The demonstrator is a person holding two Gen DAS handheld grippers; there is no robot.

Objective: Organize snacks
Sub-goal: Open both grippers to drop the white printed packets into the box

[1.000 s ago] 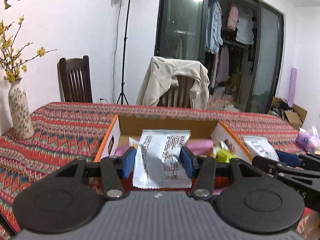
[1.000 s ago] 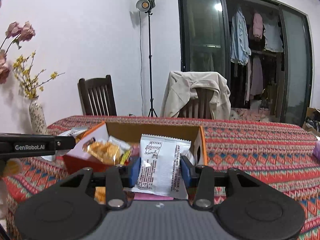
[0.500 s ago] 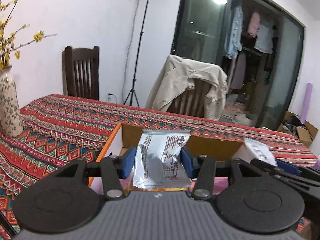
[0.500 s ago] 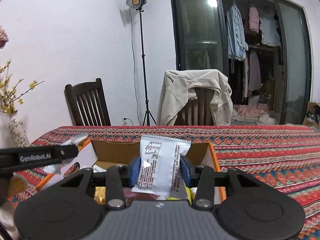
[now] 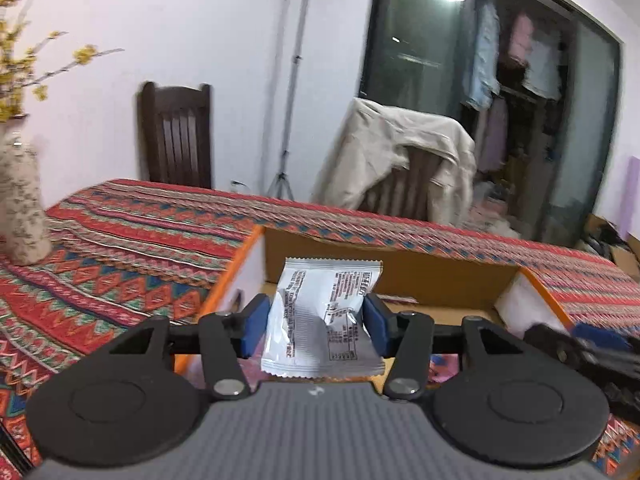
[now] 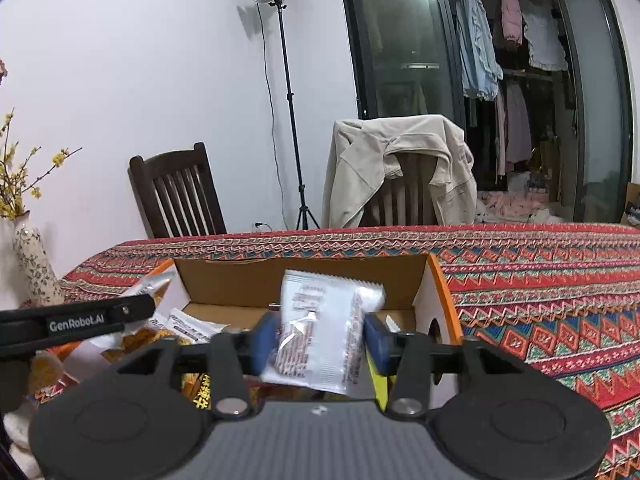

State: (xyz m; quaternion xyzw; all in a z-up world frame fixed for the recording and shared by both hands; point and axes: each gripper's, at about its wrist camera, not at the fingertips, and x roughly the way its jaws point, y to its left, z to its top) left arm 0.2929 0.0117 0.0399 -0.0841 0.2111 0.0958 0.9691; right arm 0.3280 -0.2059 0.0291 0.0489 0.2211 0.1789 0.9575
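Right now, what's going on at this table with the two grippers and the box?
A person is sorting snacks into a cardboard box on the patterned table. The left gripper has a white snack packet between its opening jaws. The right gripper is opening too, its own white packet blurred and apparently slipping toward the box.

Black grippers (image 5: 314, 322), blue pads (image 5: 253, 330), silver screws
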